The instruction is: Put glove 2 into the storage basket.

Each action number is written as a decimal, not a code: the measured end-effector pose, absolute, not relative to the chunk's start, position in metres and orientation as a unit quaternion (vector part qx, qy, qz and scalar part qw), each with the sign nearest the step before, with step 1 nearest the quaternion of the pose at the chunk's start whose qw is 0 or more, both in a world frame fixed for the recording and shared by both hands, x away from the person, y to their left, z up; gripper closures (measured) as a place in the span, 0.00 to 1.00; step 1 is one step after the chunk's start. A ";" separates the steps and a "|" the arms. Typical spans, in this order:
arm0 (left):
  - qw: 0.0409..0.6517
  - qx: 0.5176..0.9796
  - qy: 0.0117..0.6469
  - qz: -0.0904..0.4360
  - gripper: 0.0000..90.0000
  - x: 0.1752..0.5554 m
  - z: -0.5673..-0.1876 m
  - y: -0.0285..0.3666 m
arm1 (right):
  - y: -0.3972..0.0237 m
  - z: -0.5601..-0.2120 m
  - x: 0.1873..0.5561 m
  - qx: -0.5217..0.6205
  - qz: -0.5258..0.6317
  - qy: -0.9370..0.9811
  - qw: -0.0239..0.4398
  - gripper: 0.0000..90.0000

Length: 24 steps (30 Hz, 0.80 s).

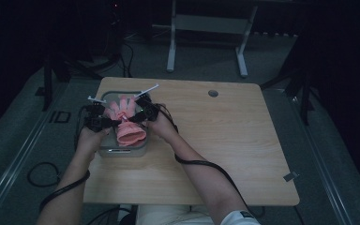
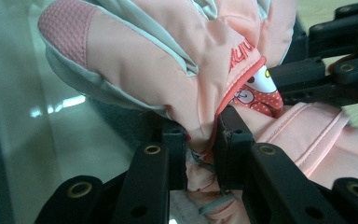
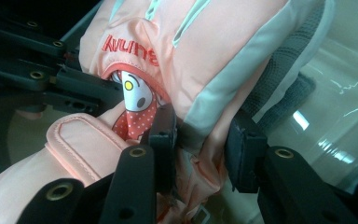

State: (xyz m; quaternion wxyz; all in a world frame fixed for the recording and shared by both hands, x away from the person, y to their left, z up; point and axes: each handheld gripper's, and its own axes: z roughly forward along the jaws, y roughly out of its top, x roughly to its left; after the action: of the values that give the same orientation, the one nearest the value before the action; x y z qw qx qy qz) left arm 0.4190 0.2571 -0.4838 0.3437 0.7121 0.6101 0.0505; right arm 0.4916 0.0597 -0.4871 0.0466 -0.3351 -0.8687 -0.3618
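Tongs (image 2: 200, 140) pinch pink glove (image 2: 168, 60); high view adds grey box (image 1: 104, 151).

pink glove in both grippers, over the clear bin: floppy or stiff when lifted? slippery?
Likely floppy: the pink glove bunches into folds where the left gripper pinches it near the wrist. Probably light, being padded fabric. The smooth shell may slide, though the right gripper also clamps a thick fold above the clear bin.

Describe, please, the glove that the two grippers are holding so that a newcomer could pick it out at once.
On the wooden table, near its far left corner, sits a clear plastic box. Over it, the left gripper and the right gripper pinch a padded pink glove from either side. It is the one pink thing there, with pale grey trim, red lettering and a cartoon patch at the wrist.
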 end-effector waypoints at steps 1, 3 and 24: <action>0.344 0.712 0.610 0.050 0.84 0.419 -0.484 0.257 | 0.060 -0.487 0.492 -0.335 -0.362 -0.869 0.047 0.74; 0.331 0.713 0.615 0.059 0.84 0.419 -0.484 0.253 | 0.061 -0.487 0.492 -0.337 -0.358 -0.870 0.039 0.72; 0.302 0.717 0.621 0.097 0.55 0.417 -0.482 0.254 | 0.049 -0.471 0.494 -0.338 -0.383 -0.859 0.029 0.59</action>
State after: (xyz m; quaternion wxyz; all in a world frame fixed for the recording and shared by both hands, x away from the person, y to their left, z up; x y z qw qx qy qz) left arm 0.4167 0.2539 -0.4816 0.3024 0.7171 0.6205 0.0967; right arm 0.4937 0.0489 -0.4713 0.0288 -0.3377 -0.8594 -0.3828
